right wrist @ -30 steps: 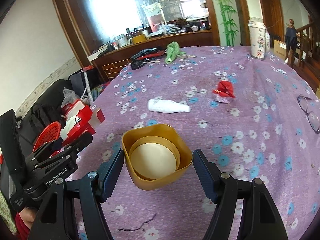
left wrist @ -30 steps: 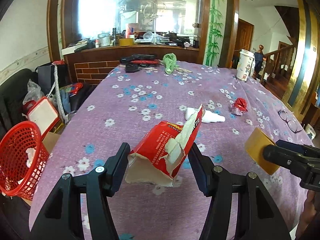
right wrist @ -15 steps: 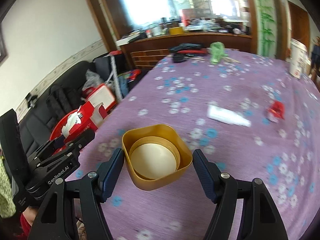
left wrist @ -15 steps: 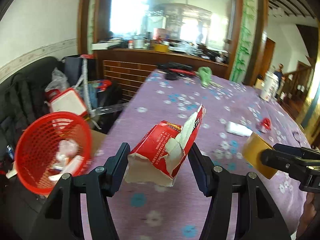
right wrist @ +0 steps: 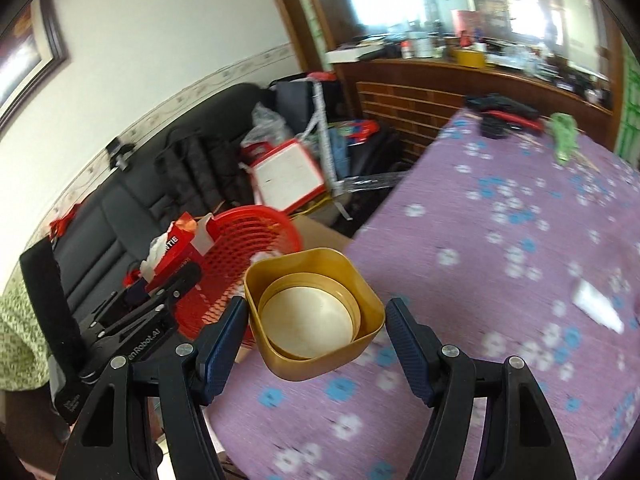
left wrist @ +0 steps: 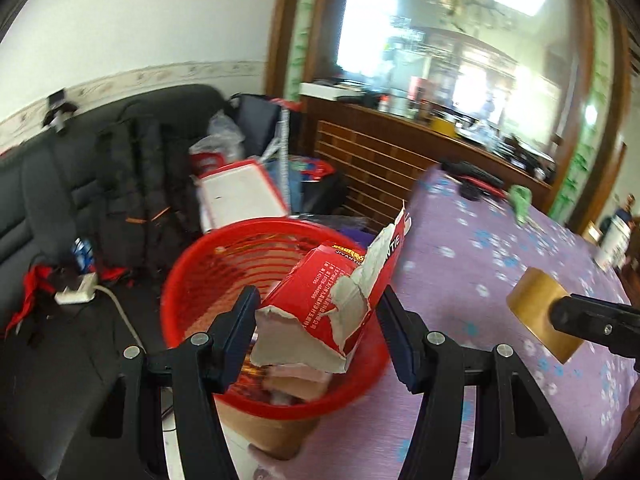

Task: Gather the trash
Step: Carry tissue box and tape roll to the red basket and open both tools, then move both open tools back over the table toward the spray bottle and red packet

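Torn red carton [left wrist: 320, 300] sits clamped in left tool [left wrist: 316, 328], over red basket [left wrist: 192, 280]

Black left gripper [left wrist: 318, 334], blue-padded right gripper [right wrist: 316, 346], silver screws.

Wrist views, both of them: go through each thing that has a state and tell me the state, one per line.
Left gripper: shut on the torn red carton, above the basket.
Right gripper: shut on the yellow cup, upright, empty.
Red basket: upright beside the table, trash inside.
White tube: lying on the tablecloth.
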Demonstrator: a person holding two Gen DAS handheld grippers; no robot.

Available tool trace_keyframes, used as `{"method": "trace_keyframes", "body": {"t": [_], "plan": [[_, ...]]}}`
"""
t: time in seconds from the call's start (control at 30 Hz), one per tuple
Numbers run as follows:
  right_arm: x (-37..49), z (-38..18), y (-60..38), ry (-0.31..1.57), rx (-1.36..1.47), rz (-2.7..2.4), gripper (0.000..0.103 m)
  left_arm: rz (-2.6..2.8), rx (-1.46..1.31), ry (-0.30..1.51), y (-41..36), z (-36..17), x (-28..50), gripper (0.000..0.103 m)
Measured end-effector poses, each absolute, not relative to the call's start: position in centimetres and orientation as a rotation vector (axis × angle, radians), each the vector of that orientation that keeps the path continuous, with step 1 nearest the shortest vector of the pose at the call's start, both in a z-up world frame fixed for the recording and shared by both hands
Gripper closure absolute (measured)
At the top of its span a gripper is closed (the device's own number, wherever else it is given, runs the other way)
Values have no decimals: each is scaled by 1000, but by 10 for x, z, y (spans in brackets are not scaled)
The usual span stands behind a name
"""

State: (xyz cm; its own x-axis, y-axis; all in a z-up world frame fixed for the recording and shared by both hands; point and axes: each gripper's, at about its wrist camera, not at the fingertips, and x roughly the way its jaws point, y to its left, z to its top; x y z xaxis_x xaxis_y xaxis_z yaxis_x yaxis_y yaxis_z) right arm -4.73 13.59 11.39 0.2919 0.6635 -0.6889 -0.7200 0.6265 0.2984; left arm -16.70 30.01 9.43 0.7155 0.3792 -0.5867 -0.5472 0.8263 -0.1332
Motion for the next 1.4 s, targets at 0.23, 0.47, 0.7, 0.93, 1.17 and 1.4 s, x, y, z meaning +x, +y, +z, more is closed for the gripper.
{"method": "trace_keyframes", "body": {"t": [0.23,0.47,0.7,0.93,1.17,1.4], "plan": [[-38,106,195,929,-69,973,28,579,-345,581,334,87,-176,45],[-21,94,239,962,-47,984,27,598,-376,583,350,79,-178,43],[-8,93,222,974,-2,968,24,578,-404,555,353,81,-179,20],[6,94,150,962,46,853,24,518,-364,555,323,86,-165,20],[10,86,64,964,121,753,24,405,-272,590,260,87,-140,20],[8,85,-14,942,200,670,24,269,-133,637,176,86,-115,20]]}}
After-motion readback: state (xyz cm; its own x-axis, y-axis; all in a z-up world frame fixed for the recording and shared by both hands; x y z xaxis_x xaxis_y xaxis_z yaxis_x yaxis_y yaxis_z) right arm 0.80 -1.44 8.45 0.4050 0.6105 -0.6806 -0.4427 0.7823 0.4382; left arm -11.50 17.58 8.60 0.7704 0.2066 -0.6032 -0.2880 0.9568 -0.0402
